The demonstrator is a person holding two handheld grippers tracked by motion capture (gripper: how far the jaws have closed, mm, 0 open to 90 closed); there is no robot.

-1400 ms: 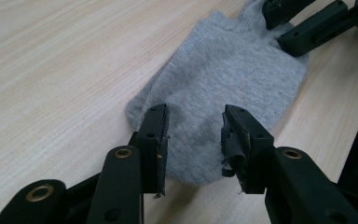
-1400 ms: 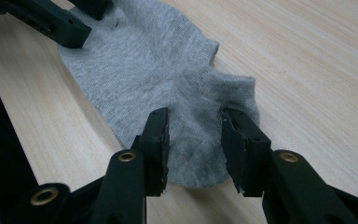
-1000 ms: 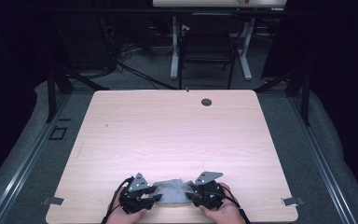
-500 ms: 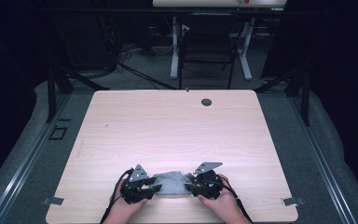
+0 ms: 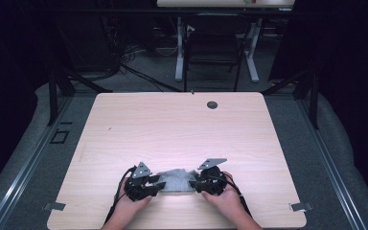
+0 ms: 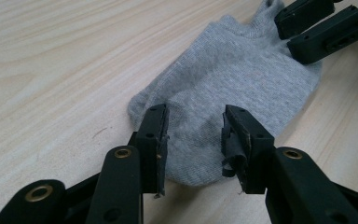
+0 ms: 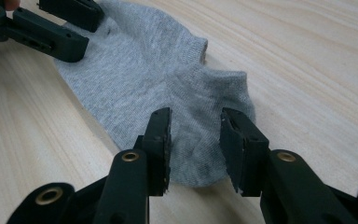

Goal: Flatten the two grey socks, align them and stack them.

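Observation:
A small grey sock (image 5: 175,181) lies flat on the wooden table (image 5: 172,129) near its front edge. My left gripper (image 5: 157,187) is at the sock's left end and my right gripper (image 5: 194,184) at its right end, each held in a hand. In the left gripper view the left gripper (image 6: 193,135) is open, its jaws straddling one rounded end of the sock (image 6: 228,79), with the right gripper (image 6: 317,28) at the far end. In the right gripper view the right gripper (image 7: 195,135) is open astride the other end of the sock (image 7: 140,65), opposite the left gripper (image 7: 51,23).
A dark round hole (image 5: 212,104) sits near the table's far edge. Metal brackets (image 5: 301,207) mark the front corners. Beyond the table stand a chair (image 5: 214,45) and white desk legs on a dark floor with cables.
Both hands and grippers have slid a little away from the table's front edge, and the sock has moved with them. Jaw spacing looks the same.

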